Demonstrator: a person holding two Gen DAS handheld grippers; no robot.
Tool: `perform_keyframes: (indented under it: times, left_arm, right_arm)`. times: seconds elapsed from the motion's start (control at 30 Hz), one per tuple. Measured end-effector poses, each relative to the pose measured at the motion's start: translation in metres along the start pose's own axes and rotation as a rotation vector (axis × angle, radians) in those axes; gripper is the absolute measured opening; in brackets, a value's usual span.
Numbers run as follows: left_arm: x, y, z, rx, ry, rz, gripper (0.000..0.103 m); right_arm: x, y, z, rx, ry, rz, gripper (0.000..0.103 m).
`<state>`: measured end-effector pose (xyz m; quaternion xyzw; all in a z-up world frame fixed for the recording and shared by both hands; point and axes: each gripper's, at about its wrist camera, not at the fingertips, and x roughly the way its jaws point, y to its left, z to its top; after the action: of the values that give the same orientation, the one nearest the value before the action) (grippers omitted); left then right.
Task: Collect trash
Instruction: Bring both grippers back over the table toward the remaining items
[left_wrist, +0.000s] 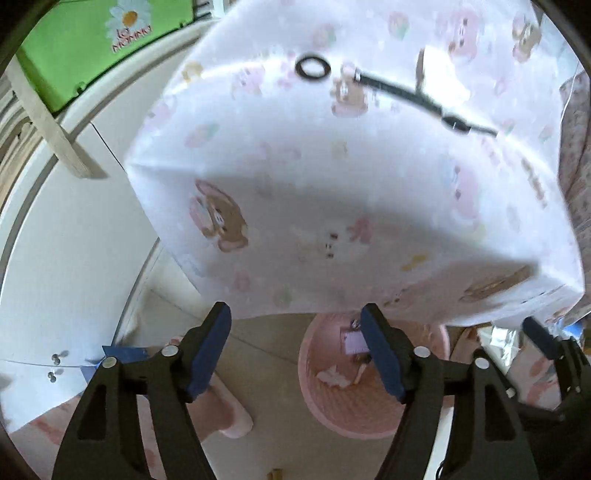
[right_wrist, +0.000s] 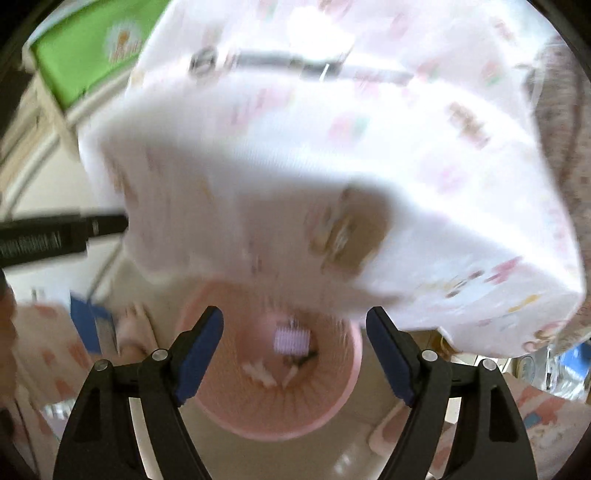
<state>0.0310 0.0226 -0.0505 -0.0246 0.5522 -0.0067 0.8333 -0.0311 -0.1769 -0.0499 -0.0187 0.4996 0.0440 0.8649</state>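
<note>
A pink round trash basket (left_wrist: 340, 413) stands on the floor below the bed corner; it also shows in the right wrist view (right_wrist: 229, 410). Inside lie a lilac card (right_wrist: 291, 340), white crumpled scraps (right_wrist: 260, 373) and a dark bit. My left gripper (left_wrist: 295, 354) is open and empty, above and left of the basket. My right gripper (right_wrist: 295, 354) is open and empty, directly over the basket. On the bed (left_wrist: 332, 184) lie a black ring (left_wrist: 313, 67) and a black cable (left_wrist: 413, 96).
The bed's white sheet with a bear print overhangs the basket. A green box (left_wrist: 85, 48) stands at the back left. White cupboard doors (left_wrist: 55, 240) are at the left. A pink slipper (left_wrist: 229, 417) lies on the floor. The right gripper's finger (left_wrist: 543, 343) shows at the right.
</note>
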Motion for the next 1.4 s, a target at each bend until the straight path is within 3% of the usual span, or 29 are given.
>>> perform_keyframes:
  times: [0.17,0.33,0.43,0.53,0.7,0.97,1.07,1.13,1.4]
  left_arm:
    - [-0.024,0.001,0.005,0.032,-0.067,0.032,0.075]
    - [-0.042,-0.004,0.01,0.049,-0.143,0.053,0.091]
    - [-0.049,-0.011,0.023,0.051,-0.149,0.067,0.092]
    - [-0.069,-0.017,0.04,0.069,-0.209,0.053,0.094]
    - [-0.097,-0.034,0.072,0.145,-0.302,0.091,0.102]
    - [-0.099,-0.032,0.11,0.144,-0.321,0.071,0.102]
    - [-0.098,-0.027,0.112,0.135,-0.343,0.062,0.102]
    - [-0.094,-0.023,0.11,0.126,-0.345,0.048,0.102]
    - [-0.067,-0.013,0.116,0.079,-0.316,0.014,0.102]
  right_arm:
    - [-0.036,-0.004,0.017,0.013,-0.172,-0.05,0.086]
    - [-0.041,-0.013,0.034,0.044,-0.206,-0.069,0.086]
    - [-0.046,-0.026,0.041,0.079,-0.208,-0.08,0.086]
    - [-0.071,-0.044,0.067,0.101,-0.296,-0.109,0.086]
    - [-0.104,-0.065,0.109,0.125,-0.414,-0.152,0.091]
    - [-0.101,-0.079,0.152,0.142,-0.409,-0.092,0.091]
    - [-0.097,-0.081,0.15,0.147,-0.439,-0.078,0.093]
    - [-0.093,-0.083,0.145,0.161,-0.466,-0.072,0.103]
    - [-0.056,-0.082,0.145,0.125,-0.423,-0.116,0.103]
